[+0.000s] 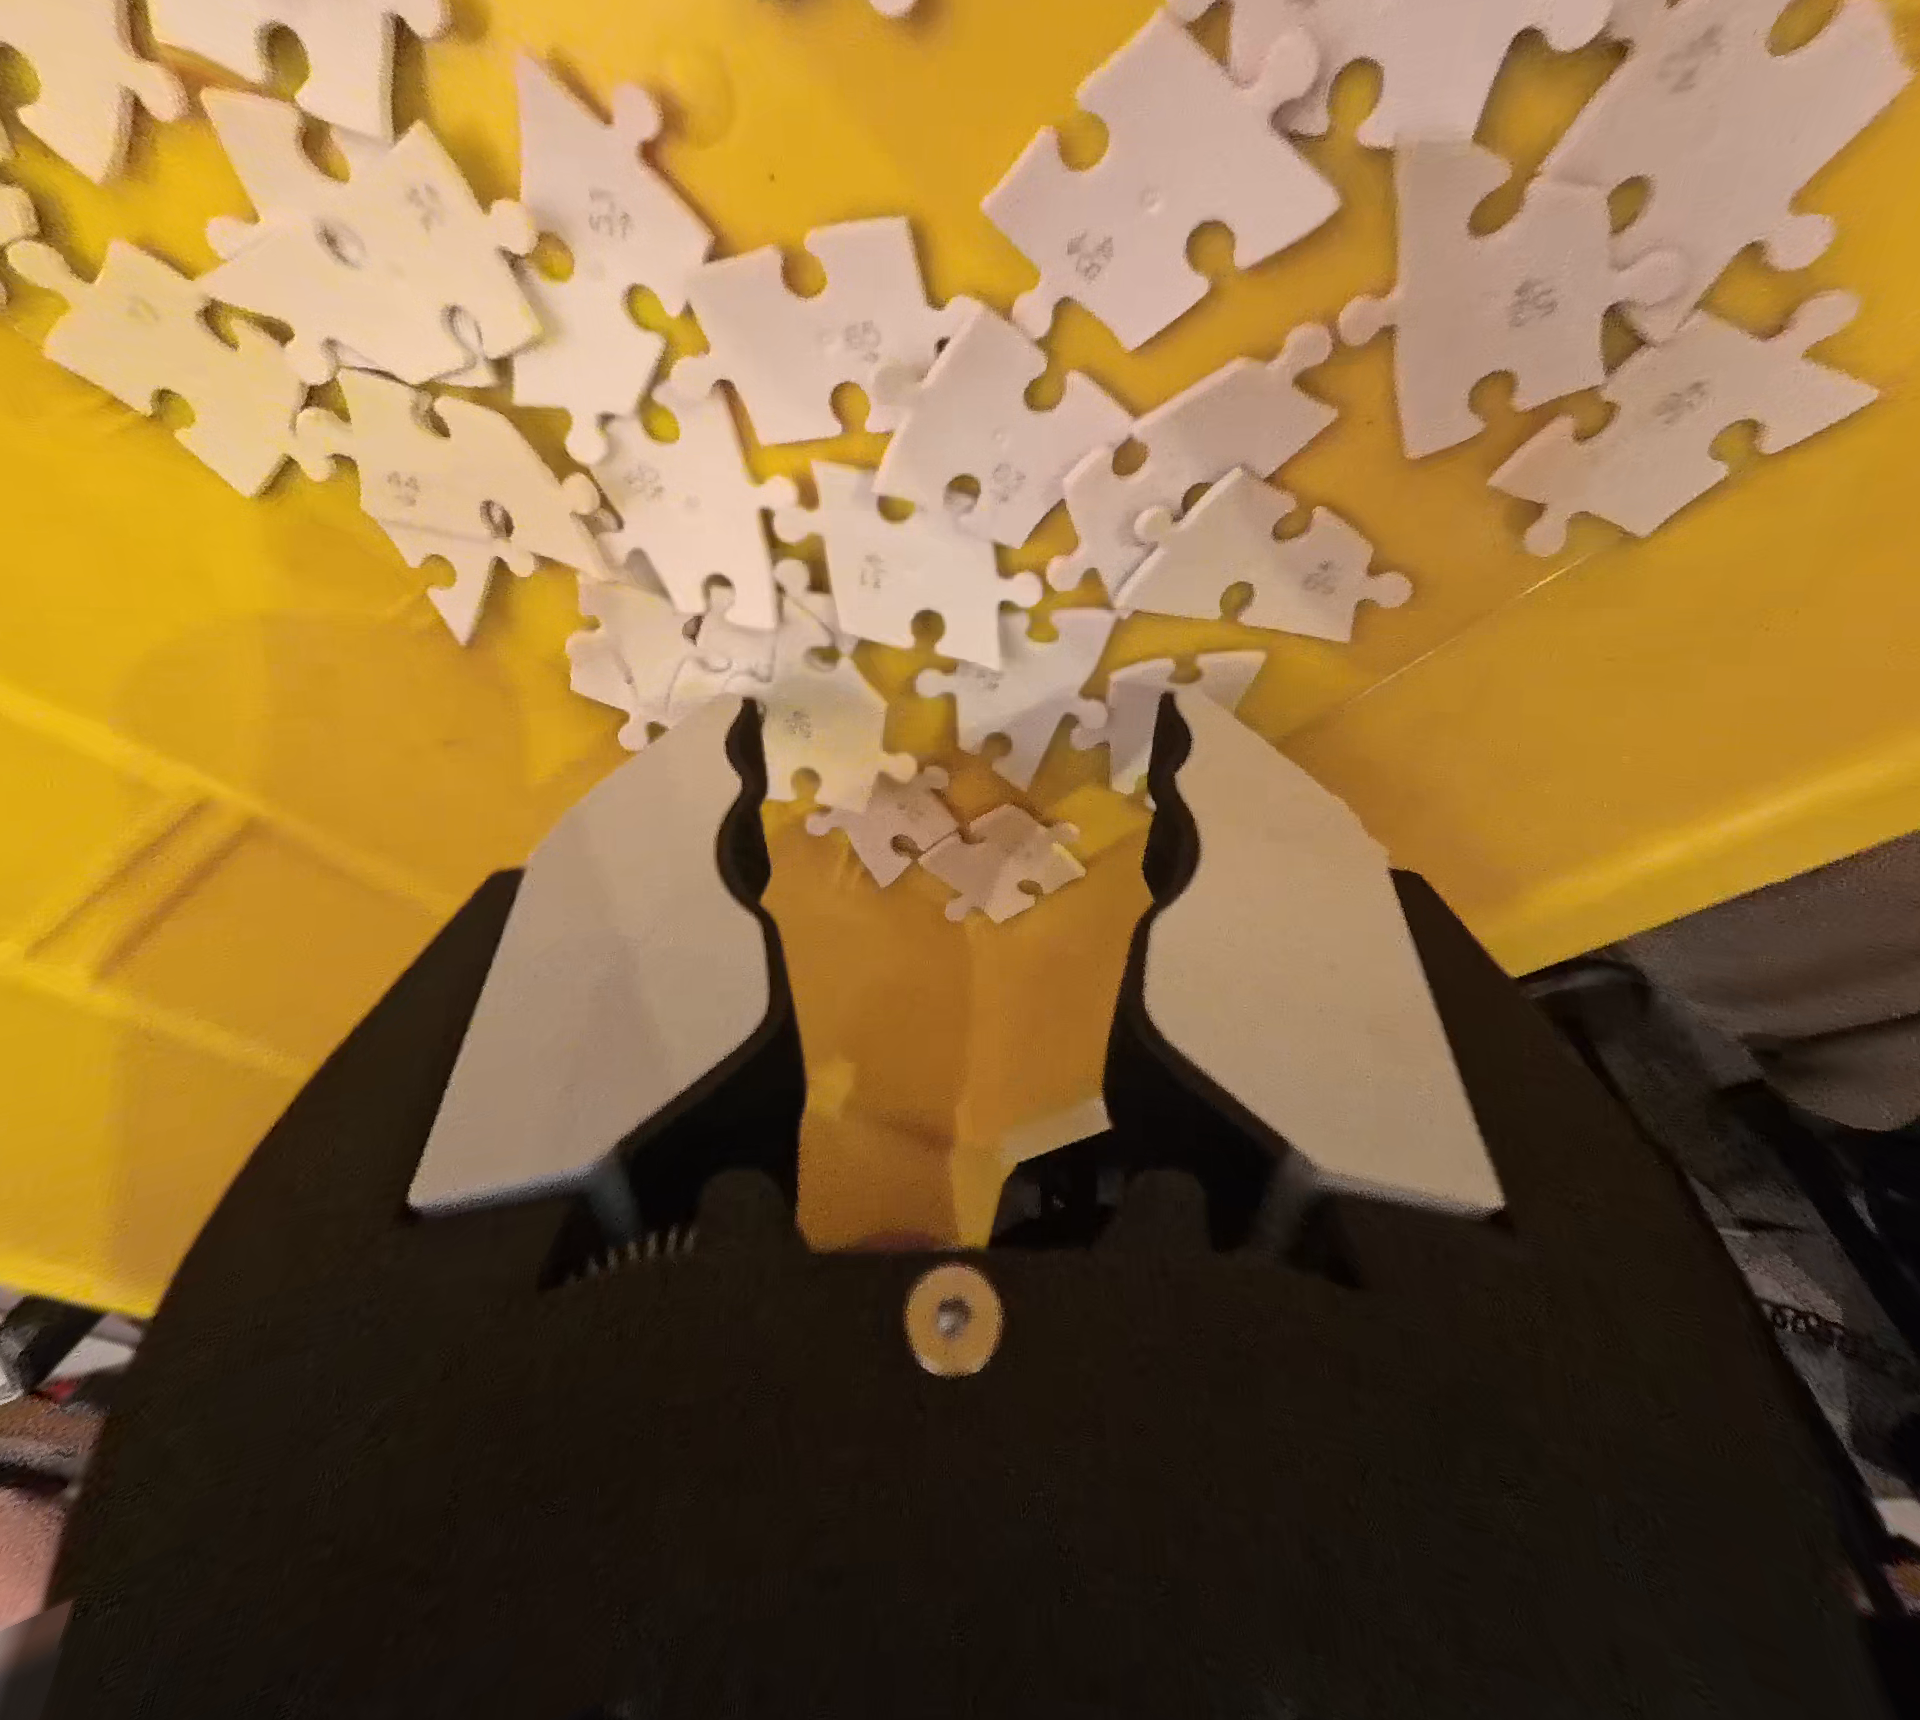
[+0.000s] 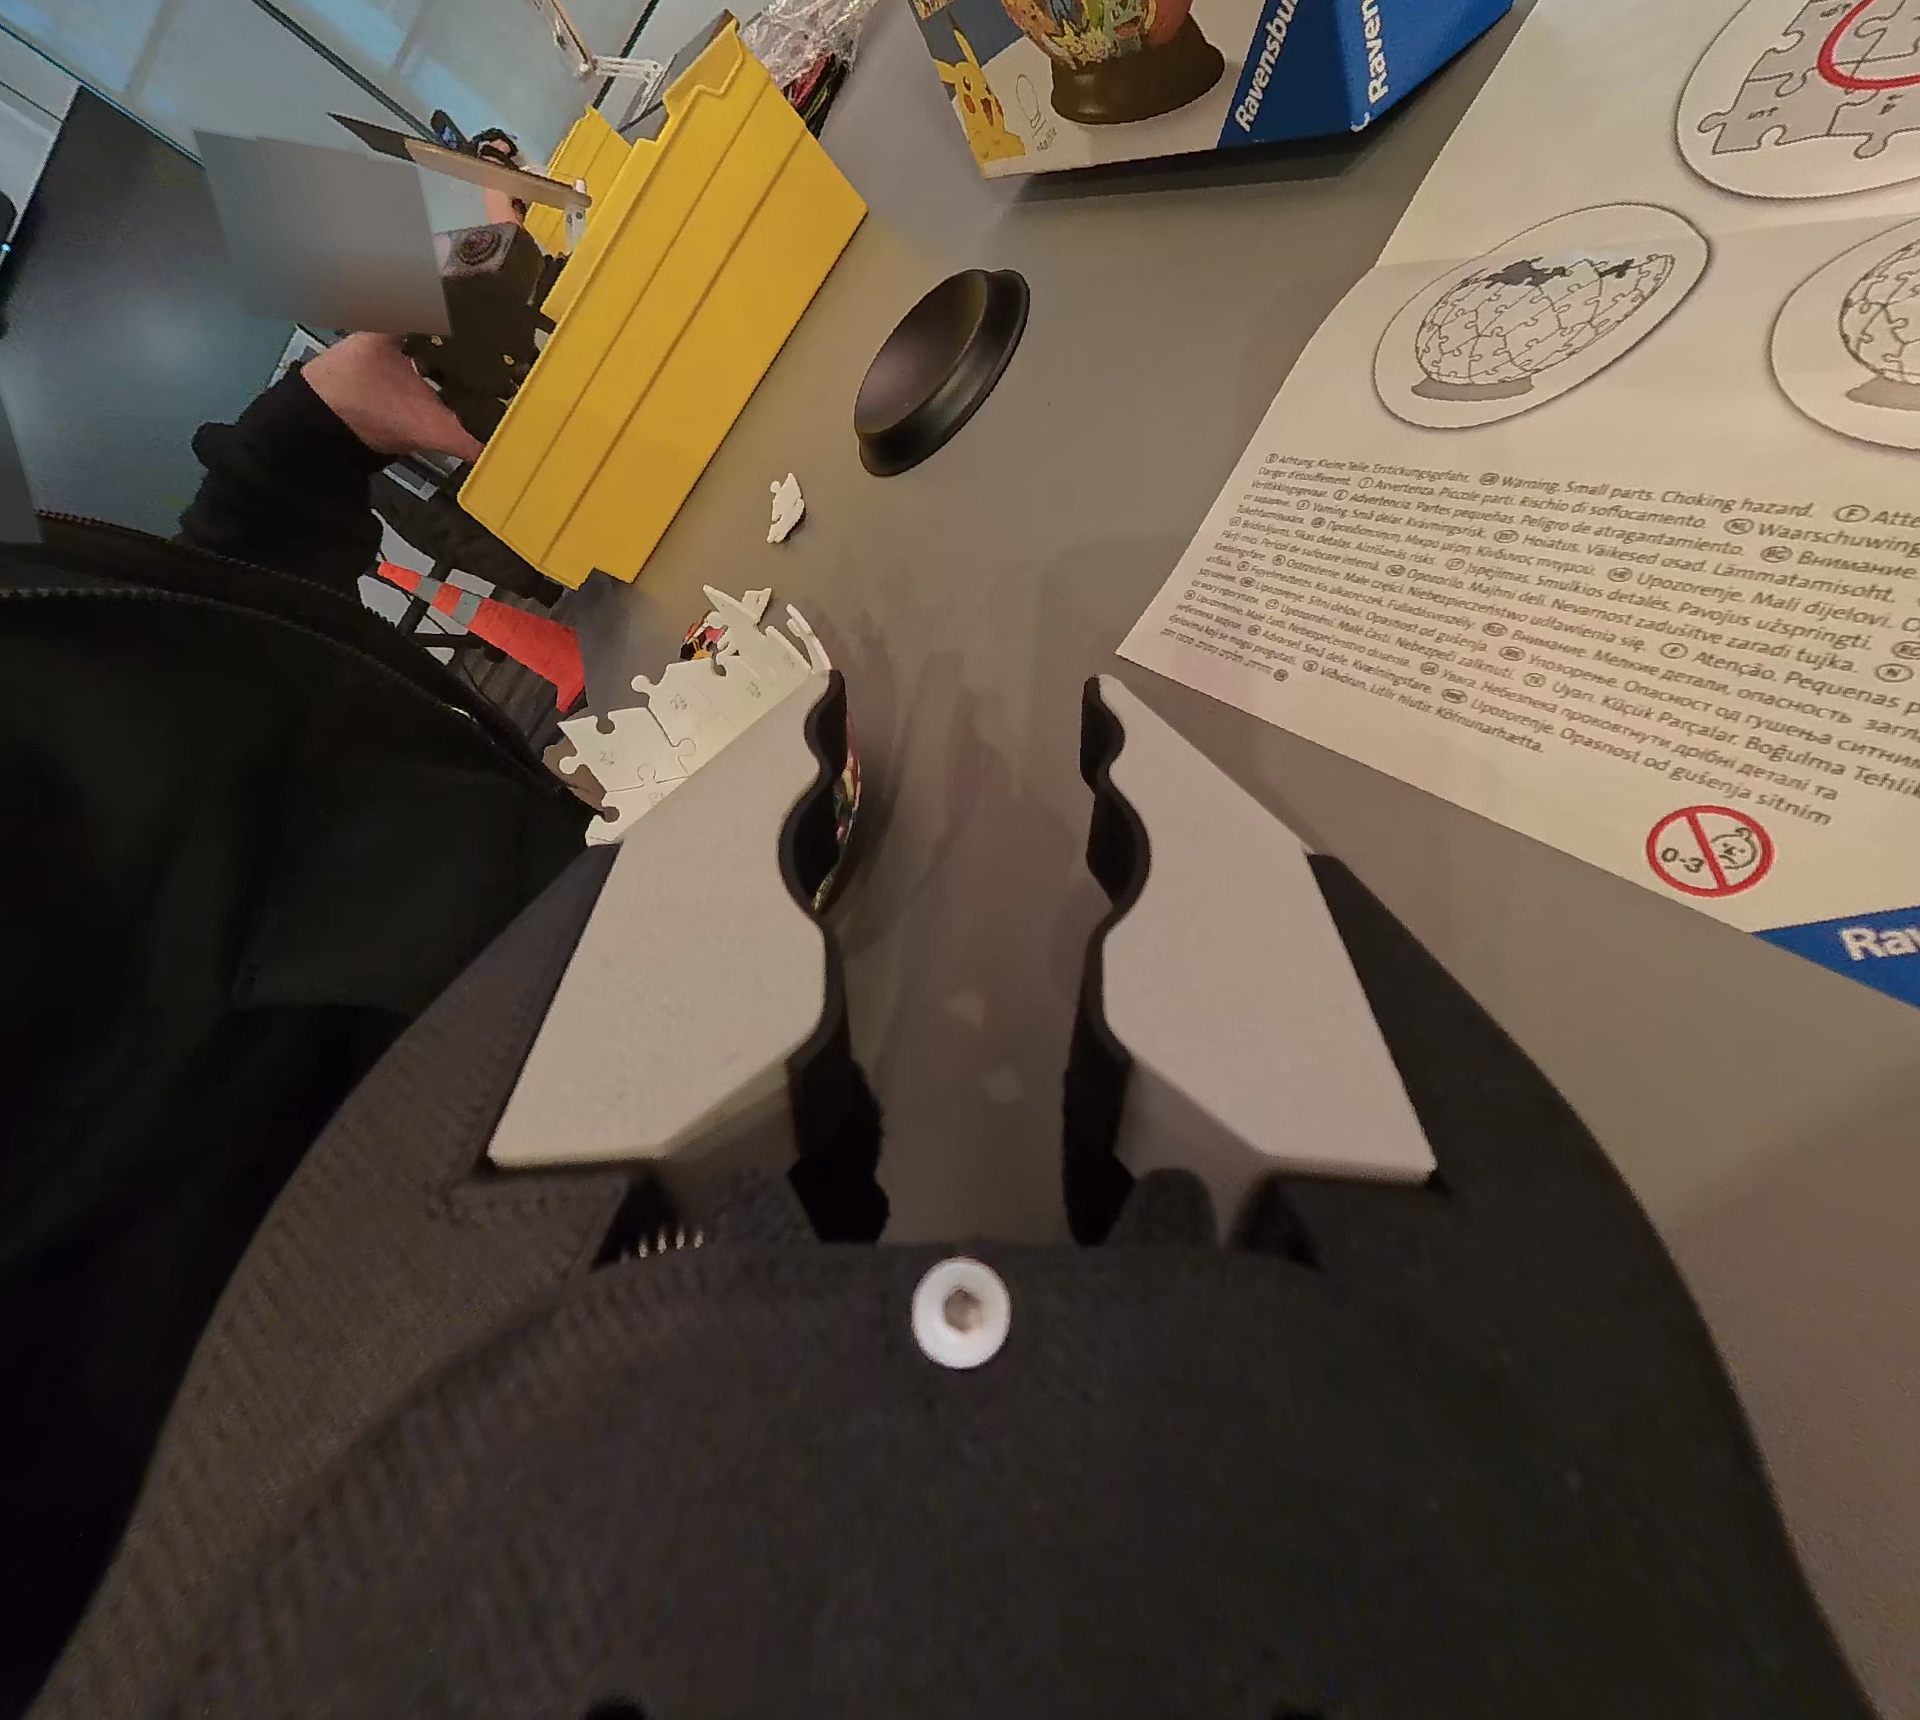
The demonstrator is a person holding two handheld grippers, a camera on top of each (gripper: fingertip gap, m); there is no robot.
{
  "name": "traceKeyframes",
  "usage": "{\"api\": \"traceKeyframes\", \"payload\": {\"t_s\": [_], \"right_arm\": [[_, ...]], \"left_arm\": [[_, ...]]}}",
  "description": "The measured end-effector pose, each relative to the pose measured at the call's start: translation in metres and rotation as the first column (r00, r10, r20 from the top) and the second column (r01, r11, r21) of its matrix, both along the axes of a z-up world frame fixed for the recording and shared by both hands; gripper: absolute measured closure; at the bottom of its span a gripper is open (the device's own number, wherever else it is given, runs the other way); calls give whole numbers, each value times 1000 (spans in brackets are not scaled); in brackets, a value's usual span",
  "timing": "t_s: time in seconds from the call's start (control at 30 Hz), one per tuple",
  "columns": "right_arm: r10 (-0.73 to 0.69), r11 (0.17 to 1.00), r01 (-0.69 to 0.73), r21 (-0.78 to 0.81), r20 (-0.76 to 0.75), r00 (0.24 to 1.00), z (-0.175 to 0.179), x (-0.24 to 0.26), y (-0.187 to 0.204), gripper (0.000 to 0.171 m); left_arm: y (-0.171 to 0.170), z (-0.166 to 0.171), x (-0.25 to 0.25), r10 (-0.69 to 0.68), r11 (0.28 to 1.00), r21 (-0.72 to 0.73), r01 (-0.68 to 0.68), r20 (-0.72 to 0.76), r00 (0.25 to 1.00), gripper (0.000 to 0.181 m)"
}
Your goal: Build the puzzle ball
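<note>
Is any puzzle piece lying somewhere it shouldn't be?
Yes. One white puzzle piece lies alone on the grey table, between the yellow bin and the black stand. The other loose pieces sit inside the bin, so this one looks dropped.

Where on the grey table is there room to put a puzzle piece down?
Bare table lies between the black stand, the yellow bin and the instruction sheet, also ahead of the right gripper. Crowded: inside the bin, full of white pieces.
</note>
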State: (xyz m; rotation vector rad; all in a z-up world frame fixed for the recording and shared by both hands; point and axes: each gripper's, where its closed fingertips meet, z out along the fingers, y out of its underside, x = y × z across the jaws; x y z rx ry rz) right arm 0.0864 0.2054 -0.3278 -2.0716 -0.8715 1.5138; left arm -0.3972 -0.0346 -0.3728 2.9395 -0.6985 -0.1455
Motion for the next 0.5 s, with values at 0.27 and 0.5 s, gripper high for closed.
{"api": "traceKeyframes", "payload": {"t_s": [0.27,0.5], "right_arm": [[0,1000,0,0,1,1000,0,0,0,127],[0,1000,0,-1,3,1000,-1,0,0,127]], "left_arm": [[20,-1,16,-5,997,83,1,54,999,109],[16,-3,31,-35,997,72,29,85,996,103]]}}
